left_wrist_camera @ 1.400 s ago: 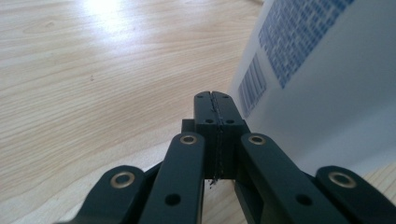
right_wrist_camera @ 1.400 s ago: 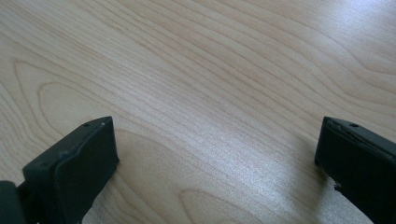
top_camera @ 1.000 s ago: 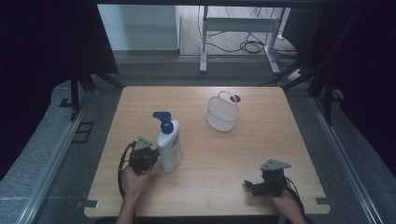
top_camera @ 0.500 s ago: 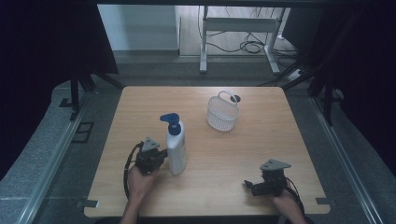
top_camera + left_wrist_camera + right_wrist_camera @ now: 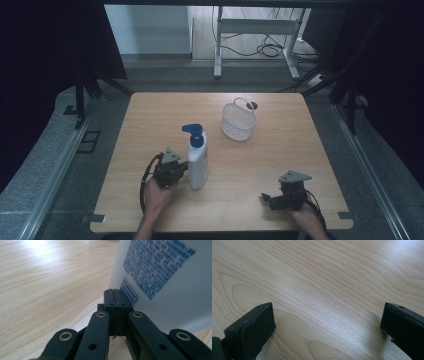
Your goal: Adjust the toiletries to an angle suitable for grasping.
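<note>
One pump bottle stands upright on the near left part of the bench, and my left tongs sit low against its left side. Those tongs are pressed together with nothing between them, tips right at the bottle's lower wall, so I judge I am nudging it sideways rather than gripping it; keeping the contact low should stop it tipping. It is a tall white bottle with a blue pump head whose spout points left, and a block of small blue print and a barcode on the face toward my tongs. Farther off, to the far right, a white wire basket with a loop handle stands well apart from the bottle. My right tongs rest at the near right, spread wide over bare wood, waiting out of the way.
</note>
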`<state>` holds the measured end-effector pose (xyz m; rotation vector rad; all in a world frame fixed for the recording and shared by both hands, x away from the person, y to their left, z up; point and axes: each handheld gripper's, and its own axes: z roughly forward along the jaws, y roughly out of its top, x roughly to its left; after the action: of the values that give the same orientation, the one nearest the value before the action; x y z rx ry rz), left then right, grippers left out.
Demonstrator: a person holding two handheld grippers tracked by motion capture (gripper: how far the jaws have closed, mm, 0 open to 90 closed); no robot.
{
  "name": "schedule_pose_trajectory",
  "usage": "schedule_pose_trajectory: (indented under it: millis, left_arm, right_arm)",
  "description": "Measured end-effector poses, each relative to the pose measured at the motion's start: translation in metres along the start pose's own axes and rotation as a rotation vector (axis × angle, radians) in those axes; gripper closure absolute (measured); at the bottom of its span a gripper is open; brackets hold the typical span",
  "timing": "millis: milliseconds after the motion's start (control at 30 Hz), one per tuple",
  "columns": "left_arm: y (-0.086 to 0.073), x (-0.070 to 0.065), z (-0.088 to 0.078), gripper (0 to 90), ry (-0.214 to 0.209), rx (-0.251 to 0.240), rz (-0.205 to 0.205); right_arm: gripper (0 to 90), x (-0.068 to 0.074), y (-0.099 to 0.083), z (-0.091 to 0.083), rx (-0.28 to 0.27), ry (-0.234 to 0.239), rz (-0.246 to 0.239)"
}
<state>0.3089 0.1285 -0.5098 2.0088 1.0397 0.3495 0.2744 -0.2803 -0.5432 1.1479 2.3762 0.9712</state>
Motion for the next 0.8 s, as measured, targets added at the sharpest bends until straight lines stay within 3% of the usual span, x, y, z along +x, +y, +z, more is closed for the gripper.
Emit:
schedule_pose_trajectory:
  millis: [367,800]
  left_arm:
    - [0.003,-0.016,0.007,89.2,-0.026,0.026,0.039]
    - [0.001,-0.036,0.001,89.2,-0.052,0.050,0.083]
  right_arm:
    - [0.0,0.000,0.000,0.000,0.000,0.000,0.001]
    - [0.0,0.000,0.000,0.000,0.001,-0.001,0.001]
